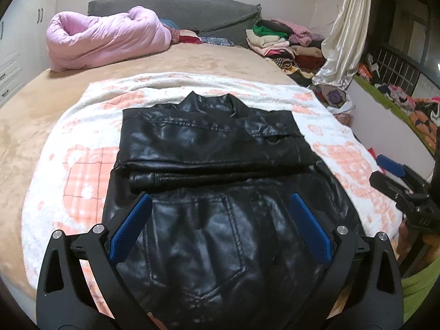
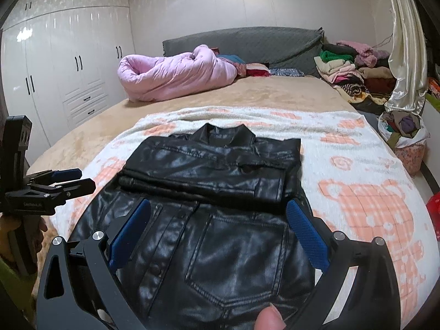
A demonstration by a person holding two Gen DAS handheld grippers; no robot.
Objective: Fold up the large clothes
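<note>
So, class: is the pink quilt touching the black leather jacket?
Apart. The right wrist view shows the pink quilt near the headboard, with bare tan bedcover and patterned blanket between it and the black leather jacket.

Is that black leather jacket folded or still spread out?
Partly folded: the black leather jacket's sleeves lie folded across its chest, while its lower half stays flat.

Jacket (image 1: pixel 214 148): glossy black with tonal stitching. Blanket (image 1: pixel 82 170) under it: white with salmon-pink checked bear motifs, largest at 3 o'clock in the right wrist view. Bed (image 1: pixel 27 115) cover: tan. Quilt (image 1: pixel 104 38) at 11 o'clock: pale pink. Headboard (image 1: pixel 176 11): grey. Wardrobe (image 2: pixel 68 63): white, black handles. Left tool (image 1: pixel 220 228) and right tool (image 2: pixel 217 231): black with blue pads.
</note>
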